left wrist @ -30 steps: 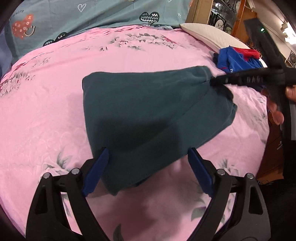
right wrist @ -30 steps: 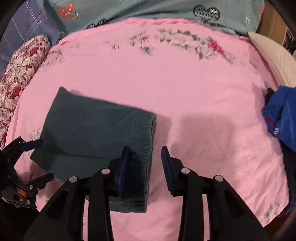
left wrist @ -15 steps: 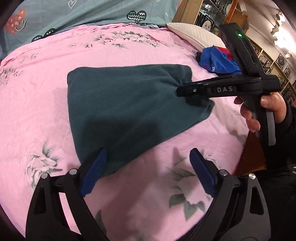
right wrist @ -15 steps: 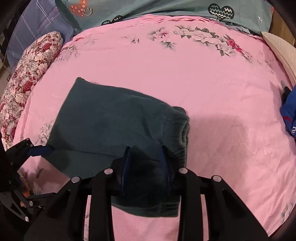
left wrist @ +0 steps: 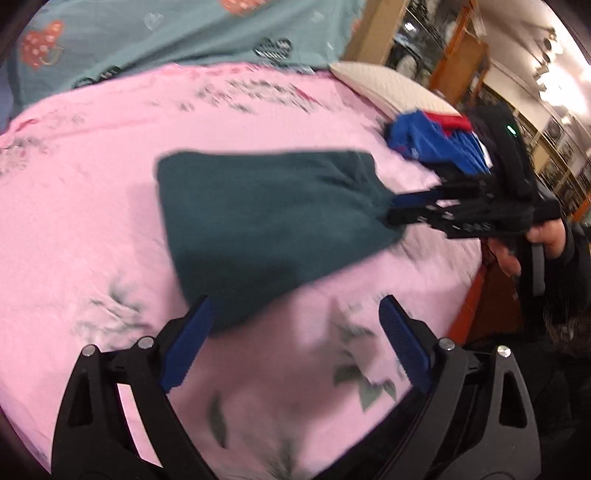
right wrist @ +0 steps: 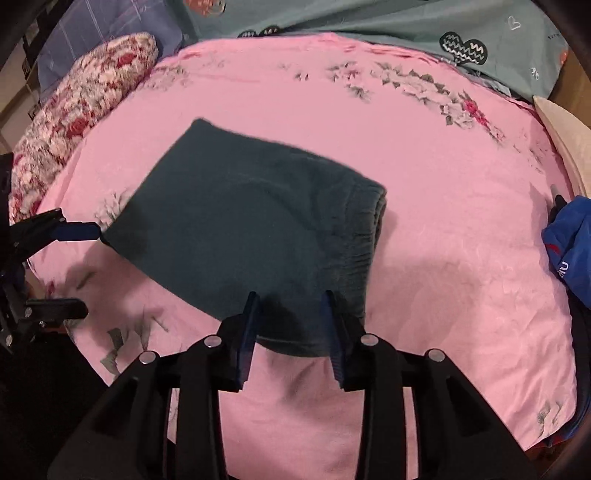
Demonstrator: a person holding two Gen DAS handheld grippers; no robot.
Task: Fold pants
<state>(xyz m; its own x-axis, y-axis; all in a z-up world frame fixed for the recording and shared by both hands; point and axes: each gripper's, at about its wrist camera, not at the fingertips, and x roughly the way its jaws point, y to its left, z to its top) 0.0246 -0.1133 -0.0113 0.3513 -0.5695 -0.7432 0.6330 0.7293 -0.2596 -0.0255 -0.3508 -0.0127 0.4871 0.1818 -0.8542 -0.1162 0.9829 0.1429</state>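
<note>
**Bed Surface and Garment: Condition Noted**

Pink floral bedsheet [right wrist: 443, 184], lightly creased, bordered by teal patterned quilt [left wrist: 184, 33], cream pillow [left wrist: 388, 88] and red-flowered bolster [right wrist: 81, 103]. Lit shelving [left wrist: 554, 147] beyond. Heaped blue garment [left wrist: 436, 144] at bed edge. Dark green fleece pants [right wrist: 240, 221], folded to a rough rectangle, mid-sheet, gathered waistband rightward. Right gripper [right wrist: 291, 317] part-closed, lately easing wider, cloth edge between pads and puckered toward them. Left gripper [left wrist: 295, 321] spread wide, holding nothing, at the near corner.
</note>
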